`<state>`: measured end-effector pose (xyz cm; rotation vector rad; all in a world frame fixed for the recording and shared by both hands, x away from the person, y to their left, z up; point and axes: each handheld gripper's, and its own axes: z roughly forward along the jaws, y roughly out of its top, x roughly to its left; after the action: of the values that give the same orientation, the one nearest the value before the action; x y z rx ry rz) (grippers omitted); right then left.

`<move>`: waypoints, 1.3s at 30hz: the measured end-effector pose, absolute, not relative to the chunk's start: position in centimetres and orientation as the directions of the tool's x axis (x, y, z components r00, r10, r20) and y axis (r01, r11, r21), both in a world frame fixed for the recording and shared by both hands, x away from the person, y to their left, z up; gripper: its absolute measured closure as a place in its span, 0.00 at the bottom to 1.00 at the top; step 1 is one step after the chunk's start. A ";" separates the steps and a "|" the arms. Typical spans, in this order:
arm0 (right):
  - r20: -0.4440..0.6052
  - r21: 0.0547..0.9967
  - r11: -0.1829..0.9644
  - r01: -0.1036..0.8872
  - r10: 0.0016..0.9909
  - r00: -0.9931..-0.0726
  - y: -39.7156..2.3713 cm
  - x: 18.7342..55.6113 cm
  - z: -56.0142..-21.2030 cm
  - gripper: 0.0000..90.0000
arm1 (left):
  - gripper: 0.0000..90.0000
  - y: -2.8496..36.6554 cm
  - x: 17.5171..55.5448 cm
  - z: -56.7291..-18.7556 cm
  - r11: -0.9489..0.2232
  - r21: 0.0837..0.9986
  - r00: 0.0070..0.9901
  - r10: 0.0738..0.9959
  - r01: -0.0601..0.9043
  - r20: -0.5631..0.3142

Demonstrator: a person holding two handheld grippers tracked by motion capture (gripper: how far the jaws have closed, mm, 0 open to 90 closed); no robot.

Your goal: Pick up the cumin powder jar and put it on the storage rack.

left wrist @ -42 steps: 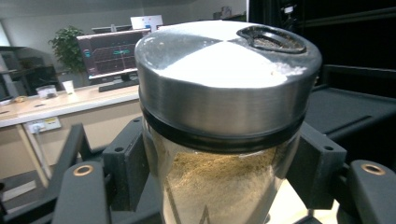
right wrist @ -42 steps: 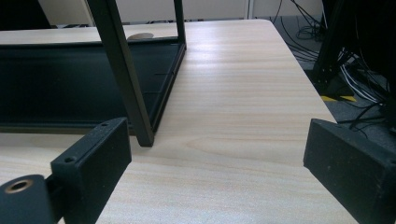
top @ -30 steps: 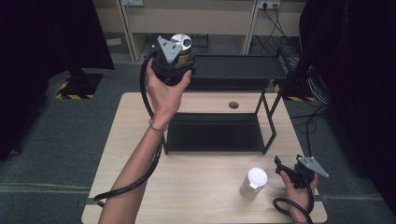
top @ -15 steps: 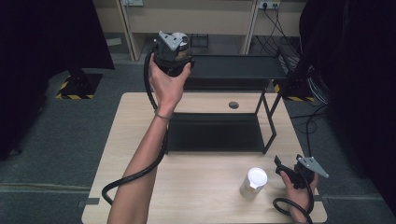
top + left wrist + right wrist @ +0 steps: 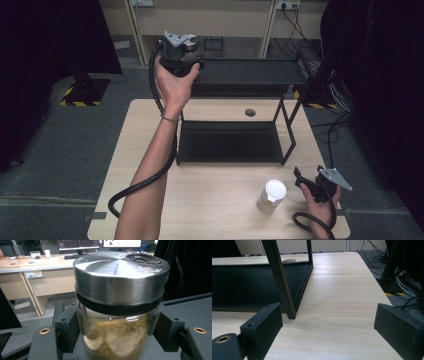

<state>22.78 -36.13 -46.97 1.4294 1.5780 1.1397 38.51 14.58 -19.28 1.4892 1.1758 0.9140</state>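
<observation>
Here, the left gripper [image 5: 186,50] pinches a glass jar [image 5: 117,322] with steel lid at the rack's [image 5: 250,75] far-left top shelf; the right gripper [image 5: 307,182], jaws spread and empty, rests near-right beside a white bottle [image 5: 271,196].

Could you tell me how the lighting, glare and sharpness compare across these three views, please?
High view: the table is evenly lit and its surroundings dark. Left gripper view: bright glare streaks the jar lid, which is soft this close. Right gripper view: the wood grain is sharp, the near jaws slightly blurred.
</observation>
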 end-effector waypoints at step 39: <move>0.049 0.931 0.004 0.366 0.990 -0.135 -36.0 22.8 -46.9 0.09 | 0.00 14.6 32.9 -22.8 -0.070 0.998 0.263 0.962 -0.001 0.068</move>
<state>22.84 -36.05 -46.91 1.4290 1.5830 1.1325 32.87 14.62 -22.76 1.3800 0.9818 1.0552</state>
